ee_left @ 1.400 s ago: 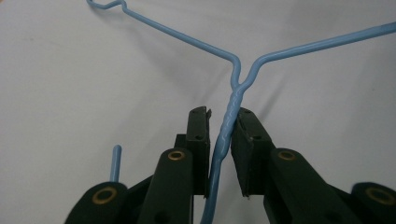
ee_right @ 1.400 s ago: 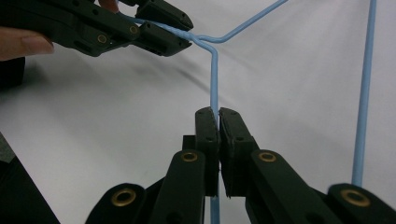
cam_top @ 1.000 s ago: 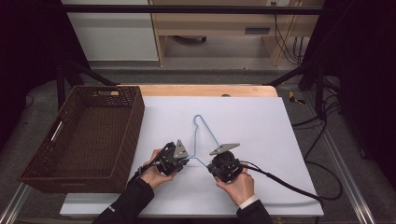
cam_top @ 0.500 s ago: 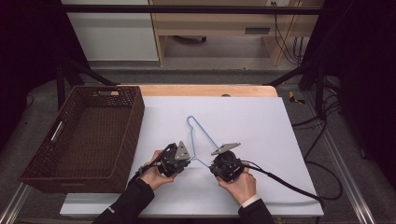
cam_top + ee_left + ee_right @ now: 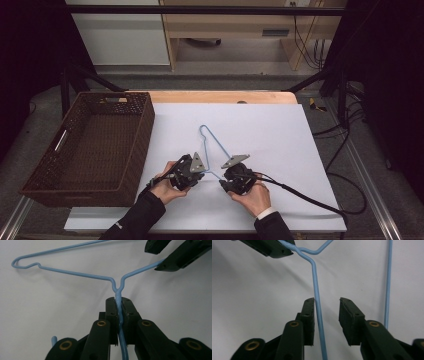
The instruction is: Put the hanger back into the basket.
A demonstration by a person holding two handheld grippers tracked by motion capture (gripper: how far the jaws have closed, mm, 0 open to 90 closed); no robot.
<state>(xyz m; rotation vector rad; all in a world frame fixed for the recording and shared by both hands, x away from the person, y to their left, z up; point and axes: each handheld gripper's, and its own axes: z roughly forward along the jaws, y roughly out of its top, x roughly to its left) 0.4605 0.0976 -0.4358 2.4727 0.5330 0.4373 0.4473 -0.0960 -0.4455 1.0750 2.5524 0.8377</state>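
Blue wire hanger lying flat on the white counter, near the front edge, hook end pointing to about 11 o'clock in the high view. Left gripper clamped firmly on the twisted neck of the hanger, jaws pressed together on the wire in the left gripper view. Right gripper at 3 o'clock from the left one, just beside it; jaws just been opening, now apart, with one straight wire of the hanger between them, close against one pad but not squeezed. Brown woven basket at 9 o'clock of the hands, on the counter's left edge, well apart from the hanger.
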